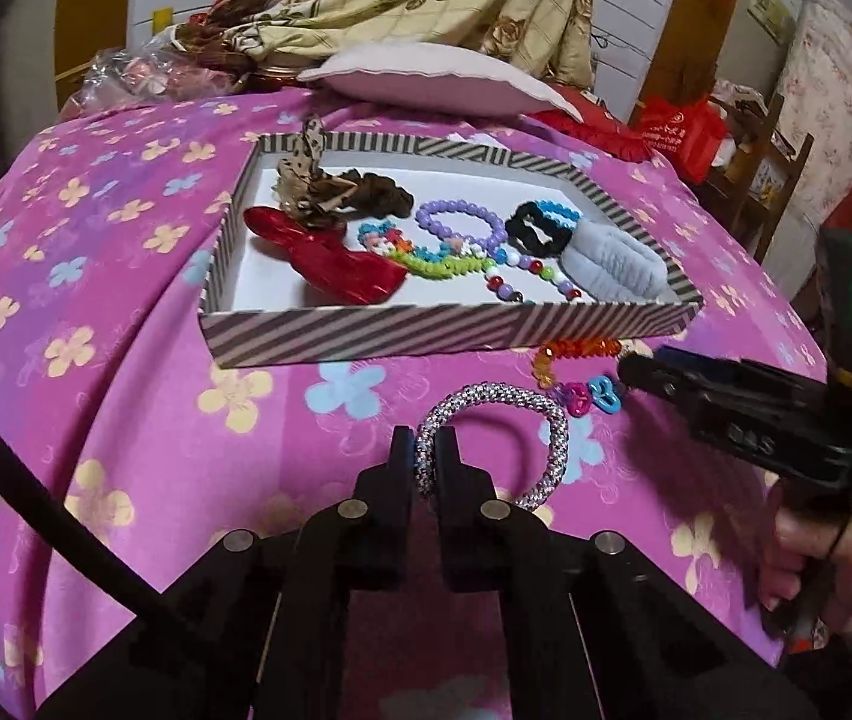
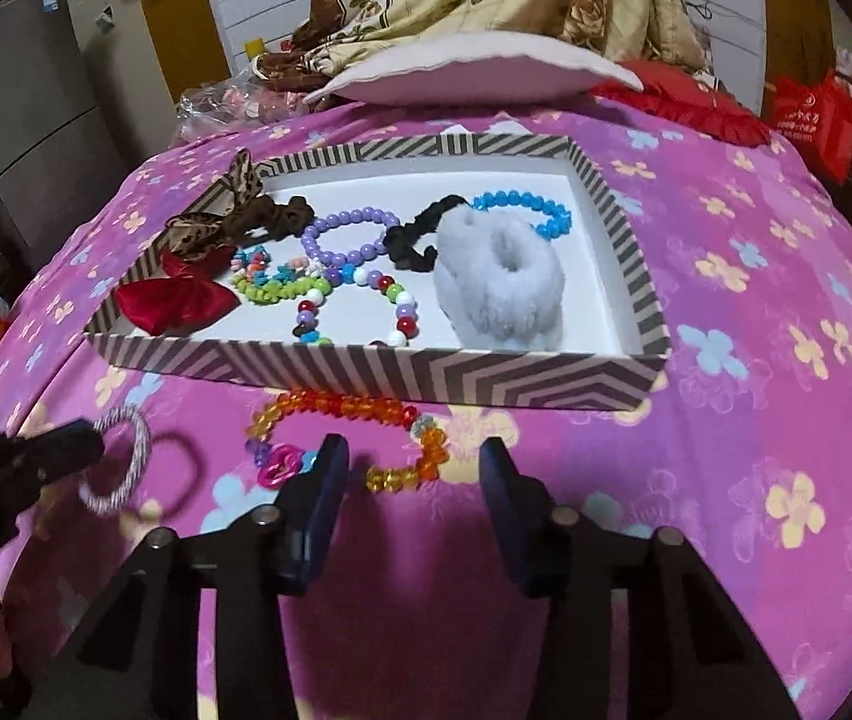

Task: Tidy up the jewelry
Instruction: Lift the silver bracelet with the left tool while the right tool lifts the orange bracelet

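left gripper [image 1: 426,450] jaws pinching silver braided rope bracelet [image 1: 549,420] | right gripper [image 2: 411,459] jaws spread over orange beaded bracelet [image 2: 342,405] | lift clear of striped cardboard box [image 2: 366,369] wall before releasing

left gripper [image 1: 424,450] fingers [image 1: 403,456] clamped on braided bracelet [image 1: 501,444], striped box [image 1: 426,330] beyond

pink flowered bedspread [image 2: 756,312], striped box [image 2: 426,375], orange bead bracelet [image 2: 366,408], possibly lifted silver rope ring [image 1: 546,420], pale cushion [image 2: 474,75]
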### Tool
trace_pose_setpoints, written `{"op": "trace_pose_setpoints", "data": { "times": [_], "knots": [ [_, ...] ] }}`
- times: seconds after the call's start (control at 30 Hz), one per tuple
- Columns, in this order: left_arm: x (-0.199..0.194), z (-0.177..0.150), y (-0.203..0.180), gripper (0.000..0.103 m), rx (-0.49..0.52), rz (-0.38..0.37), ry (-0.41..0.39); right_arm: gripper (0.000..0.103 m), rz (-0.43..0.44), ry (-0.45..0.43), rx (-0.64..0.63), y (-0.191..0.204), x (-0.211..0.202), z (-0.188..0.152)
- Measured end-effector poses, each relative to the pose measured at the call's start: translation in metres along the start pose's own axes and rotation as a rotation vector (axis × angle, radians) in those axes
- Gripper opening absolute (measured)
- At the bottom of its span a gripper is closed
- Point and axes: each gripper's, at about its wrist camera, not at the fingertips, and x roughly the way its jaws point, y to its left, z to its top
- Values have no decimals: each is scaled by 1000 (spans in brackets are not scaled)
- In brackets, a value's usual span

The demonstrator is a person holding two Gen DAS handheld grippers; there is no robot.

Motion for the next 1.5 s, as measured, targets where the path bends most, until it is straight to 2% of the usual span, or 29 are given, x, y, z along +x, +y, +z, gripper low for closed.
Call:
{"op": "trace_pose_setpoints", "data": {
  "times": [0.17, 0.23, 0.3, 0.37, 0.67, 1.33, 1.5],
  "knots": [
    [2, 0, 0, 0, -5, -6, 10, 40, -9, 8, -18, 4, 5, 0],
    [3, 0, 1, 0, -7, -5, 15, 35, -21, 18, -56, 9, 5, -1],
    [4, -1, 0, 0, -6, -4, 18, 22, -4, 29, -79, 13, 3, -3],
    [5, -1, 0, 0, -3, -4, 22, 13, -2, 44, -108, 16, 1, -6],
    [7, -3, -1, 0, 1, -6, 31, 12, -37, 41, -177, 24, -3, -13],
    [10, -5, -3, 0, 14, 12, 43, 12, -53, 34, -182, 25, -4, -13],
    [11, -5, -2, 0, 11, 13, 45, 9, -55, 44, -180, 26, -6, -14]
  ]
}}
